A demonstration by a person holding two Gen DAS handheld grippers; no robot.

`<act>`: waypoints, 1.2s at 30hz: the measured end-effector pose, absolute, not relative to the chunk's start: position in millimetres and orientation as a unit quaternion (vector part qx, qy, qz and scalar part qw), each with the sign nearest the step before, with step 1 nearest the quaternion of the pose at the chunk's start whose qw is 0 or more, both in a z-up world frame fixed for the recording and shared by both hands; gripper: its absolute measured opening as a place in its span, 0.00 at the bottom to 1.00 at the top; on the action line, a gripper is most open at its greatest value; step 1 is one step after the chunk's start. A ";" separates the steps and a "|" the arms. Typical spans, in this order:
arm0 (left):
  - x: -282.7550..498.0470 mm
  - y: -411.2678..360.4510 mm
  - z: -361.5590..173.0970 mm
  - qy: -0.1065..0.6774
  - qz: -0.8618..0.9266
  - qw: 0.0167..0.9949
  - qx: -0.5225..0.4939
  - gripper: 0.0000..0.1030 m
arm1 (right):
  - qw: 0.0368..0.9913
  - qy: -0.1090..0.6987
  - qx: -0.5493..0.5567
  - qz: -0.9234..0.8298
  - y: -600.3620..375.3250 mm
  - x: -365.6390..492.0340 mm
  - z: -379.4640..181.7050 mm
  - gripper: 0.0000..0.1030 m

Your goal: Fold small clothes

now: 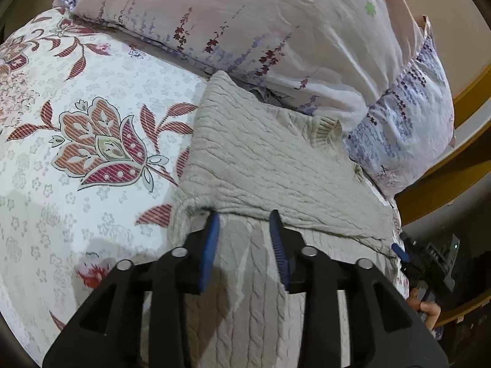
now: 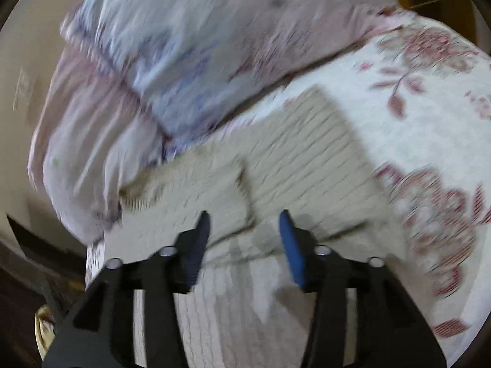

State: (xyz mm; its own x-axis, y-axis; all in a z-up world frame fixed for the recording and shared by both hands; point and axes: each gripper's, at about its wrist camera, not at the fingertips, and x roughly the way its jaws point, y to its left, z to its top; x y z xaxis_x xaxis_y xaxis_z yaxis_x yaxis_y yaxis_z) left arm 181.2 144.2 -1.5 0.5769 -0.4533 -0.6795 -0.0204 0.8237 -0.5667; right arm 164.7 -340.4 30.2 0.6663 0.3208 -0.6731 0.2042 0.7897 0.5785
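Sweater (image 1: 260,159) lies half-folded on the flowered bedsheet (image 1: 92,92) just below the pillow (image 1: 245,24), top part doubled over, left gripper (image 1: 244,216) and right gripper (image 2: 244,217) both open, empty, over the fold edge, probably released to regrip

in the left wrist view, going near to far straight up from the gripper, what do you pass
left gripper, jaws open → folded cable-knit sweater → its ribbed collar → pale floral pillow at the far end of the floral bedsheet
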 end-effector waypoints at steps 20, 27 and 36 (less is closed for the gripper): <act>163.3 132.0 2.2 0.456 -0.145 0.852 -0.211 0.46 | 0.818 0.458 0.337 0.086 -313.4 195.2 0.1 0.08; 163.8 131.6 1.4 0.455 -0.148 0.853 -0.208 0.47 | 0.863 0.393 0.306 0.083 -310.3 176.3 37.3 0.07; 163.6 131.6 0.6 0.454 -0.150 0.853 -0.208 0.47 | 0.859 0.423 0.283 0.054 -307.7 166.2 17.9 0.07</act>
State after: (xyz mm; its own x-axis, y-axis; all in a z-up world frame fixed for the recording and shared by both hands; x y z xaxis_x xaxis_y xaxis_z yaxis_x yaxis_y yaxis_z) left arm 163.6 131.6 0.6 0.5423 -0.4445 -0.7130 0.0667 0.8687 -0.4909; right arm 166.2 -307.7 17.9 0.6357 0.3320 -0.6969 0.1467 0.8344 0.5312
